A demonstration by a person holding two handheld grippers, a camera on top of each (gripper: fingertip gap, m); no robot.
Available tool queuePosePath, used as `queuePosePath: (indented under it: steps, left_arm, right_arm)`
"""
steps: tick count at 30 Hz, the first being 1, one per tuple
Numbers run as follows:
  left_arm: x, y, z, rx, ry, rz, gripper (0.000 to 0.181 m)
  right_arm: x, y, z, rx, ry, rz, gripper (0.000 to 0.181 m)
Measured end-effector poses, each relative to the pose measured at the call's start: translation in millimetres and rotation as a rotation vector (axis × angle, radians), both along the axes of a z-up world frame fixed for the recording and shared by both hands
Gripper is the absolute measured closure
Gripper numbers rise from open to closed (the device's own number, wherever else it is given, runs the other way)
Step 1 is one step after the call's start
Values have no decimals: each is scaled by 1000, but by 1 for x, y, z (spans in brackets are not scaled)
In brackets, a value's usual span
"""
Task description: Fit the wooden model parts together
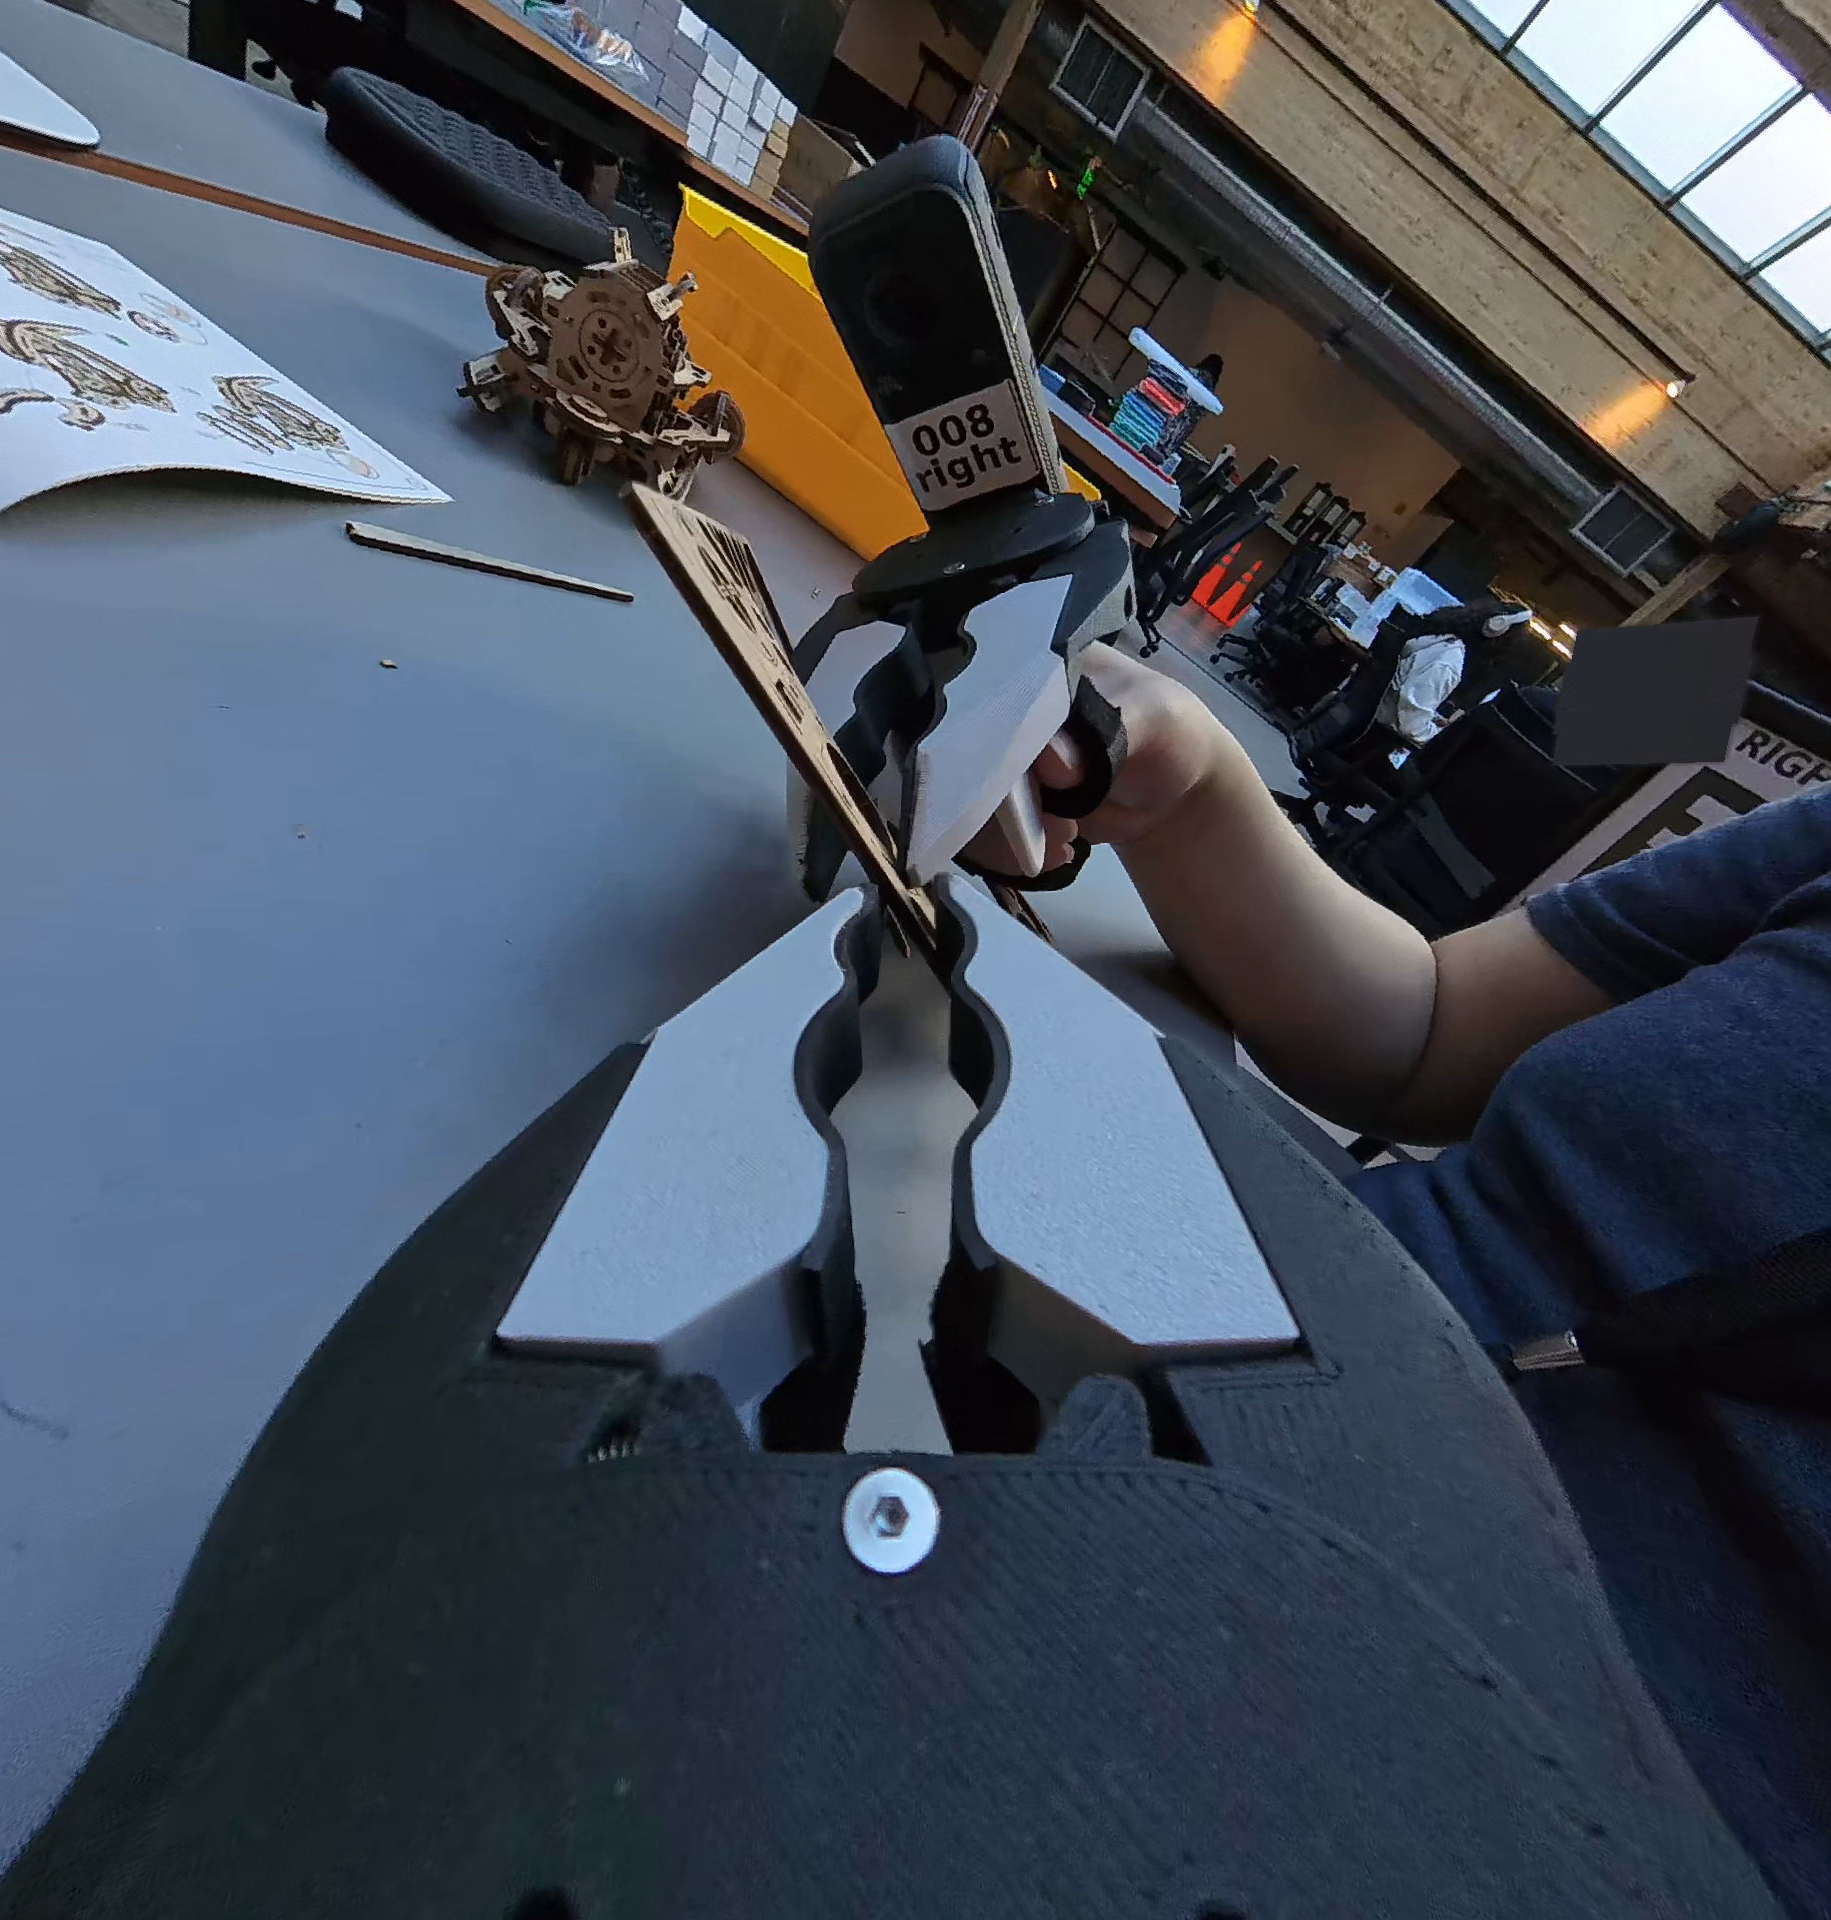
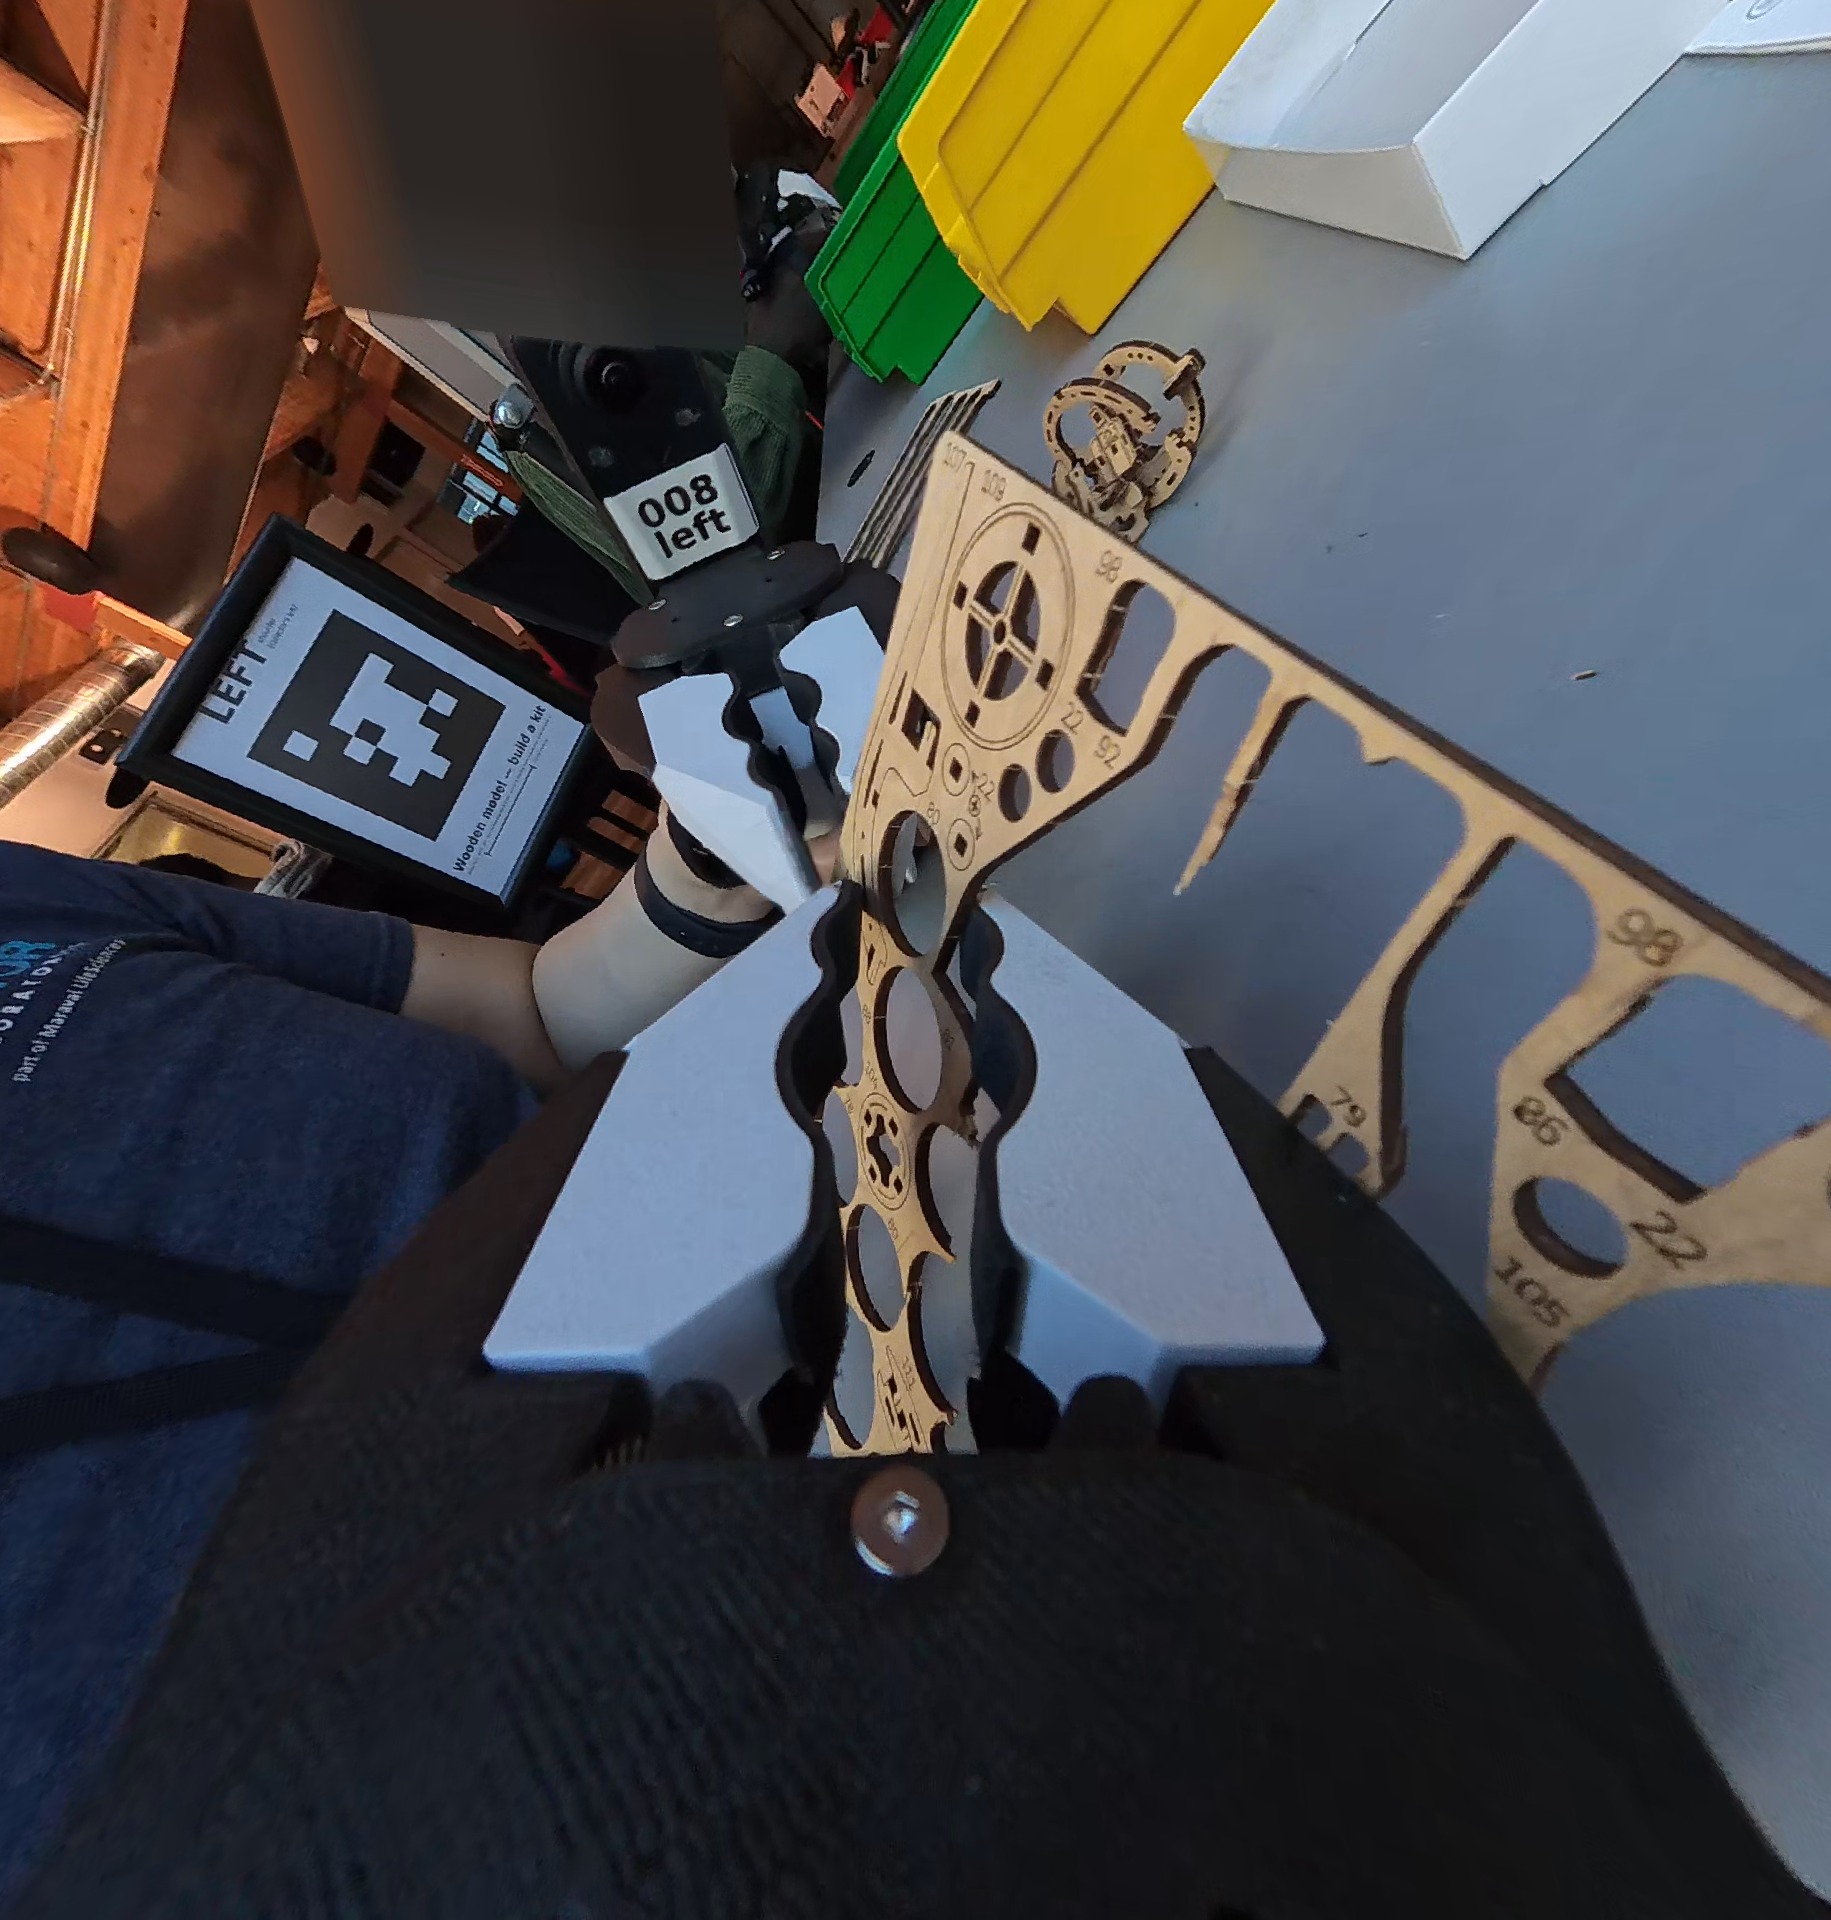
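Note:
A laser-cut wooden sheet with many punched-out holes stands tilted on edge above the grey table. My right gripper is shut on it, with the sheet running the whole length between the fingers. My left gripper is shut on the sheet's near corner, and the sheet shows edge-on there. The two grippers face each other, tips almost touching. The right gripper shows beyond the sheet in the left wrist view, the left gripper in the right wrist view. A part-built wooden model stands behind on the table.
A printed instruction sheet and a thin wooden strip lie on the table. Yellow bins, green bins and a white box line the far edge. A small wooden ring assembly stands near them. A framed marker card stands at the left. Less than 4 cm separates the two grippers' tips. The right tips stand about 30 cm off the part-built wooden model.

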State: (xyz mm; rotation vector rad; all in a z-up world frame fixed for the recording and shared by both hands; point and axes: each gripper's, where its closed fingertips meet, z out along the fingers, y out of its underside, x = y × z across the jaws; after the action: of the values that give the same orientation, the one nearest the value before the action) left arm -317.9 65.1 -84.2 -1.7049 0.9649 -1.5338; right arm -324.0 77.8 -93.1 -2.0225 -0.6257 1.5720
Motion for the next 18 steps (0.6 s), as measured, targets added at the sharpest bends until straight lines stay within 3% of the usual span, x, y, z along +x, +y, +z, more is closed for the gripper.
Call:
queuePosePath:
  steps: [2, 5, 18]
  left_arm:
    - [1, -1, 1, -12, -12, -12, 166]
    - [0, 0, 2, -5, -19, 8, 176]
    - [1, 4, -3, -13, 20, 35, 177]
  right_arm:
    - [1, 1, -1, -1, -5, -8, 164]
    - [0, -1, 2, -9, 16, 4, 162]
    - [2, 4, 0, 5, -7, -25, 162]
